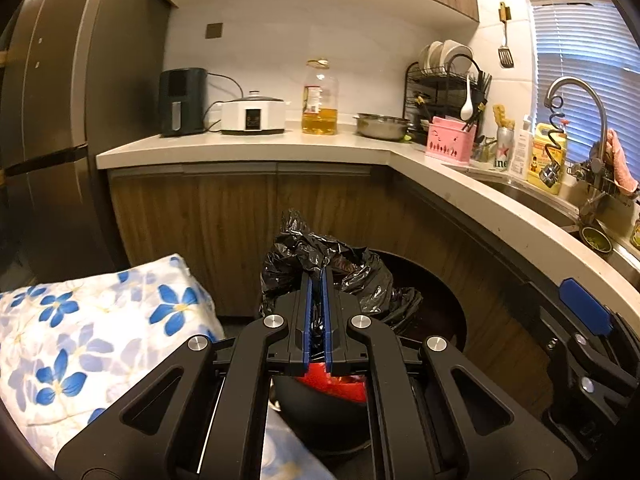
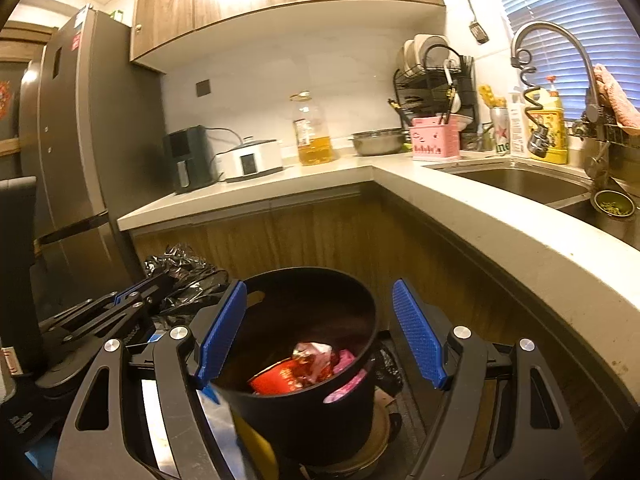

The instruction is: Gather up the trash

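A black plastic trash bag point(image 1: 320, 264) is bunched beside a round black trash bin point(image 2: 304, 356) on the floor below the counter. My left gripper point(image 1: 317, 276) is shut on the bag's plastic and holds it up; it also shows at the left of the right wrist view point(image 2: 136, 292), with the bag point(image 2: 184, 272) crumpled beside it. My right gripper point(image 2: 320, 312) is open, its blue pads point(image 2: 416, 332) either side of the bin's rim, touching nothing I can see. Red and pink wrappers point(image 2: 304, 368) lie inside the bin; red trash point(image 1: 336, 380) shows under my left gripper.
An L-shaped counter point(image 1: 248, 148) holds an air fryer point(image 1: 182, 102), cooker, oil bottle point(image 1: 320, 100), steel bowl, pink caddy and dish rack. A sink point(image 2: 520, 184) with faucet is at right, a grey fridge point(image 2: 76, 152) at left. A blue-flowered cloth point(image 1: 92, 328) lies at lower left.
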Available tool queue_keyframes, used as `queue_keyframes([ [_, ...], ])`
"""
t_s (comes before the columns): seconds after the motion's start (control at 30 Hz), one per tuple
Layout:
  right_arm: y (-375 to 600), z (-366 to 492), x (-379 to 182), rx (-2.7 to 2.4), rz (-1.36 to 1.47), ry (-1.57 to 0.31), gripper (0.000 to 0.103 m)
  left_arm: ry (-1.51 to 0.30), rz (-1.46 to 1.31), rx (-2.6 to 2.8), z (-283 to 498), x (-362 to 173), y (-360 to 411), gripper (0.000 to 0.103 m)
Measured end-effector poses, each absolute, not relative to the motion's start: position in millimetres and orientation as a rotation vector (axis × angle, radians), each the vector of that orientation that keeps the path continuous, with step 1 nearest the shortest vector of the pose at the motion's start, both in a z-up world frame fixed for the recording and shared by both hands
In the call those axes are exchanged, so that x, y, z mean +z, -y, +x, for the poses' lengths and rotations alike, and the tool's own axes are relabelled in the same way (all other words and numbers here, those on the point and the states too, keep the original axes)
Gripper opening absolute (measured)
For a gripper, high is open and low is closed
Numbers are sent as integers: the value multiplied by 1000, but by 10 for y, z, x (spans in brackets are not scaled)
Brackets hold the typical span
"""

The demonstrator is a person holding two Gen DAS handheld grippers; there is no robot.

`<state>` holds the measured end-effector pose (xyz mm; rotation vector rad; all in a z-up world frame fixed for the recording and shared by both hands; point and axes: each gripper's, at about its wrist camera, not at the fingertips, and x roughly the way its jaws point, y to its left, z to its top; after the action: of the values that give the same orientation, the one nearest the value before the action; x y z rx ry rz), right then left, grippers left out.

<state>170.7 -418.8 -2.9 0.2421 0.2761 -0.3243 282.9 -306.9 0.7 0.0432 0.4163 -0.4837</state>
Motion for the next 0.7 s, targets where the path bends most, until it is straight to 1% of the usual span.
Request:
queue_keyframes([
  [0.2, 4304, 1732, -55, -346, 259, -272, 74, -414, 40, -499, 2911, -43, 3217, 4],
  [0.3, 4342, 1743, -61, -352, 262, -265, 74, -405, 30, -502, 2939, -52, 3240, 6],
  [0.33, 4350, 1748, -62, -355, 264, -265, 74, -401, 29, -502, 2947, -47, 3255, 10],
  [0.4, 4367, 1758, -64, -356, 271, -264, 74, -398, 48, -492, 2955, -55, 3291, 32],
  [0.43, 4372, 1759, -67, -358, 272, -265, 74, -393, 47, -492, 2950, -60, 3292, 52],
  [0.47, 4365, 1760, -68, -359, 272, -266, 74, -384, 37, -492, 2939, -61, 3280, 67],
  [0.57, 4363, 1754, -73, -361, 273, -269, 74, -366, 5, -470, 2920, -52, 3195, 82],
  [0.7, 4353, 1738, -79, -363, 277, -278, 74, -374, -29, -443, 2916, -43, 3039, 91],
])
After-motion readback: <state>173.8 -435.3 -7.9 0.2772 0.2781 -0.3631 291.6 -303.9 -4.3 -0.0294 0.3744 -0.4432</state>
